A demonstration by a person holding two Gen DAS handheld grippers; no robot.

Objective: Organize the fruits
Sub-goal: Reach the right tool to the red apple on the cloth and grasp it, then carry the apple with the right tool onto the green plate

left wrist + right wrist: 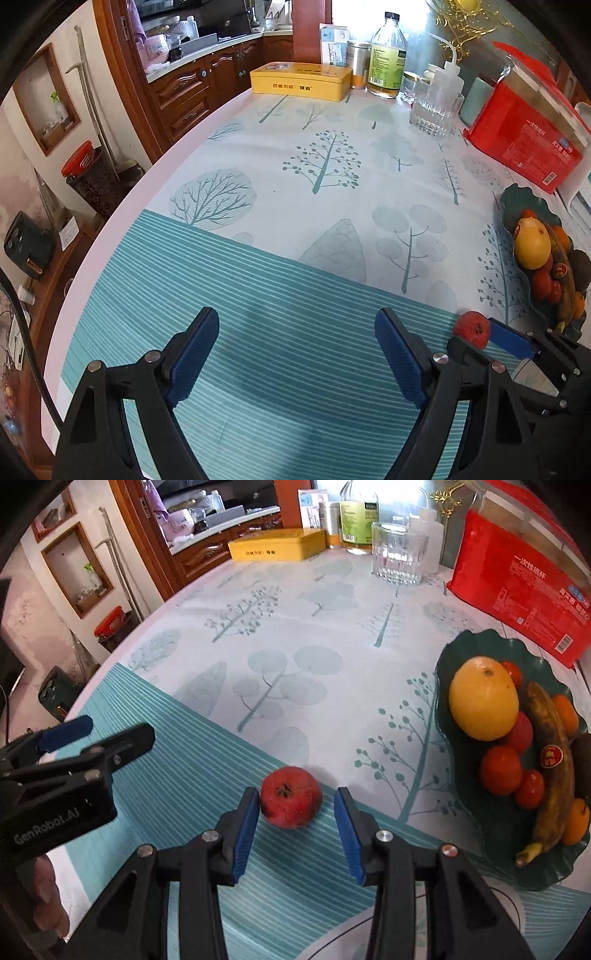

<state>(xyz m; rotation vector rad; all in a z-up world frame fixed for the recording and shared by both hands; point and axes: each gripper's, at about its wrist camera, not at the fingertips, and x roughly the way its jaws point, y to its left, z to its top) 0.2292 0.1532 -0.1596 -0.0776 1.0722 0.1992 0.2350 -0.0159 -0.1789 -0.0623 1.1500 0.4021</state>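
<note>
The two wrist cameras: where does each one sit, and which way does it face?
Left wrist: on the left hand-held gripper, looking down at bare striped cloth; its open fingers show.
Right wrist: on the right hand-held gripper, looking down at the red fruit between its fingers; left gripper and a hand show.
Shared: red fruit, fruit plate, yellow tin.

On the table (258, 635) lies one red pomegranate (291, 797) outside the dish. One dark green dish (476, 856) holds one large yellow citrus (482, 698), one browned banana (554, 768), at least three small red fruits, two orange ones and one dark brown fruit. Behind stand one yellow tin (300, 80), one clear tumbler (398, 554), one labelled glass bottle (387, 55) and one red pack (524, 579).
</note>
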